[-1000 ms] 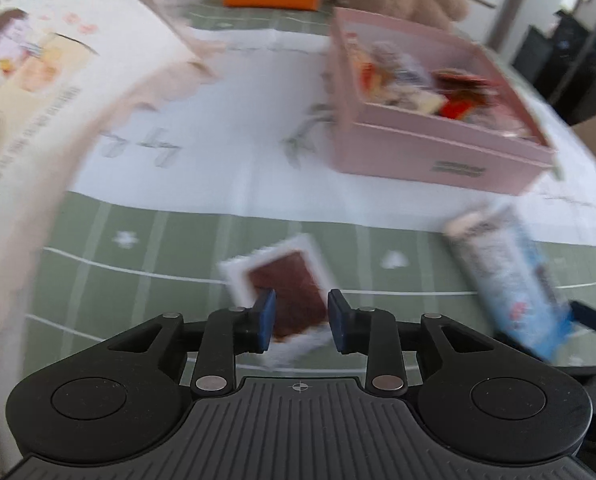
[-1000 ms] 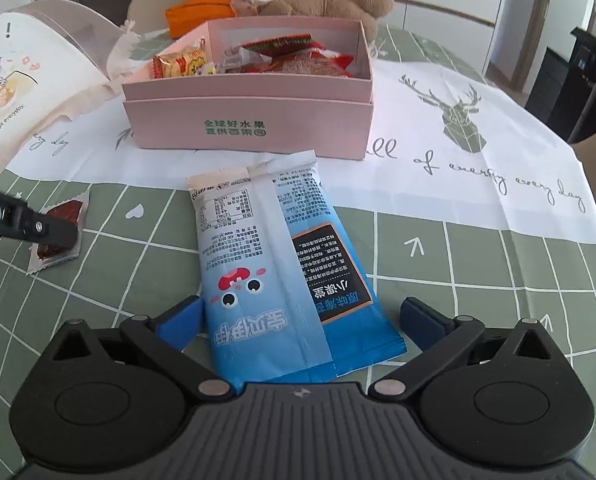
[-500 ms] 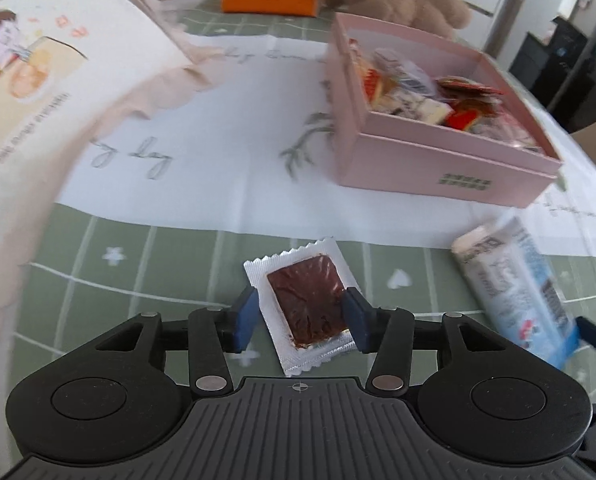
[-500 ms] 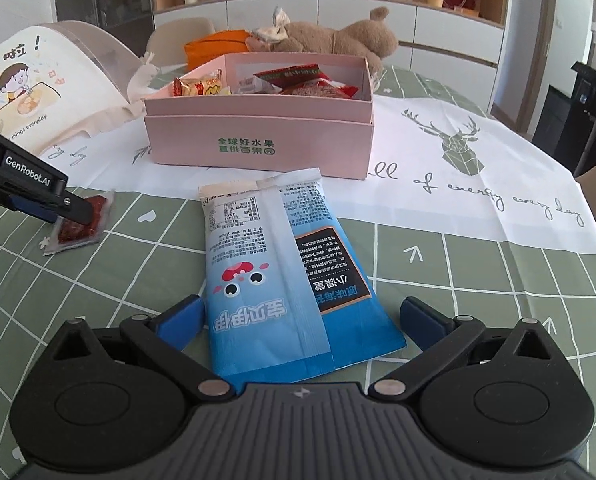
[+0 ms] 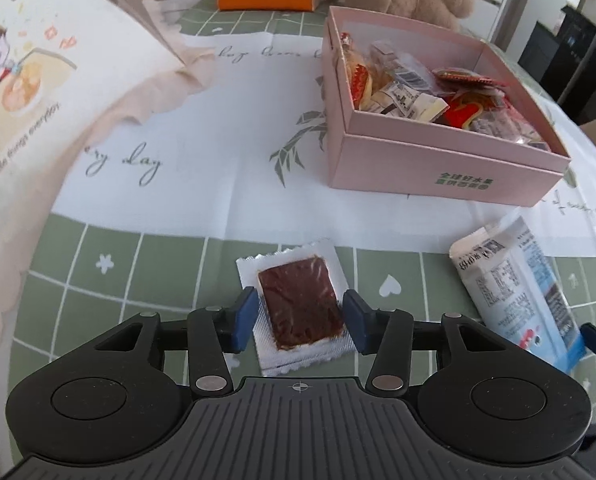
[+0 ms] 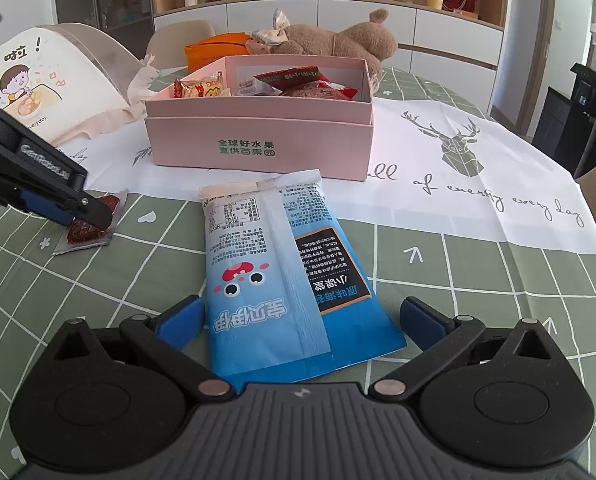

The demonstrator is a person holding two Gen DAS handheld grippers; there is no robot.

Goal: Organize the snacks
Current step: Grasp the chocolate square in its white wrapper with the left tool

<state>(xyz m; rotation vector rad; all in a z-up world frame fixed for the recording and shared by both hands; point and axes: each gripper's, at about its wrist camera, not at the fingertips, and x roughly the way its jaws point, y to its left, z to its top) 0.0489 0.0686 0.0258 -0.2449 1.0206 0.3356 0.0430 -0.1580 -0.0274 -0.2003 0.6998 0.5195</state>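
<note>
A small clear packet with a dark red slab lies flat on the green checked cloth. My left gripper is open and lowered over it, one blue pad on each side. The right wrist view shows that left gripper with its tip at the packet. A blue snack bag lies flat between the wide-open fingers of my right gripper, not squeezed. The bag also shows at the right of the left wrist view. Behind stands an open pink box holding several wrapped snacks.
A brown plush toy and an orange pouch lie behind the box. A large illustrated cover over beige cloth rises at the left. A white printed runner crosses the table. Cabinets and a chair stand beyond.
My left gripper's jaws have widened and it has come down over the small red packet, which now sits between the pads. The right gripper's view has tilted up slightly; the blue bag has not moved.
</note>
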